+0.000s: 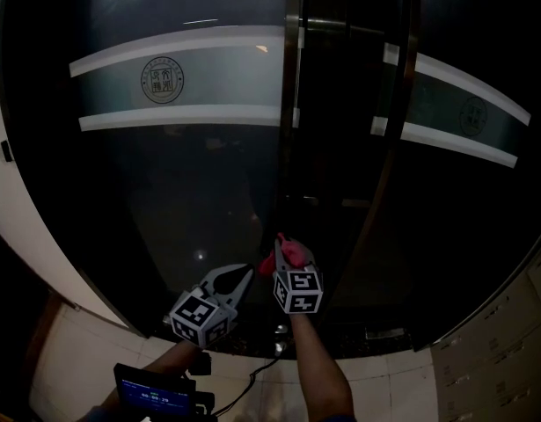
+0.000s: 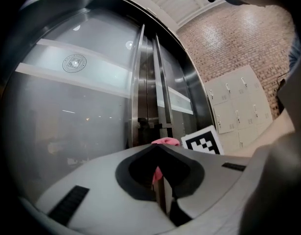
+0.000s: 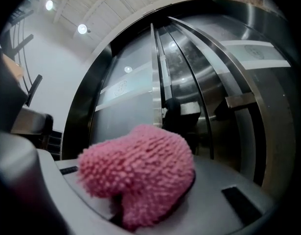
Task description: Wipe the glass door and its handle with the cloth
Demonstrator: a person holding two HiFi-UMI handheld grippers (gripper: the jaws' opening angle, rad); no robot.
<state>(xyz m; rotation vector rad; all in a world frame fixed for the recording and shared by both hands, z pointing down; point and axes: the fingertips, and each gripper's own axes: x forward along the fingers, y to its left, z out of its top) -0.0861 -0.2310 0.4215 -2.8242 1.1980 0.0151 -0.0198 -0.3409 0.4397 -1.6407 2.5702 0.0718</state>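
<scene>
The right hand-held gripper (image 1: 285, 258) is pinching a pink cloth (image 3: 140, 170), its jaws clamping the fluffy wad so that it is bulging out over them. In the head view, the cloth (image 1: 294, 251) is sitting low against the dark glass door (image 1: 182, 192), right at the foot of the door's vertical metal handle (image 1: 292, 77). The left hand-held gripper (image 2: 159, 147) is hovering just to the left of the cloth with its jaws pressed together at the tips and nothing between them; a little pink is showing beyond them. A frosted band with a round logo (image 1: 162, 79) is running across the door higher up. Pale lockers (image 2: 233, 111) are standing to the right.
</scene>
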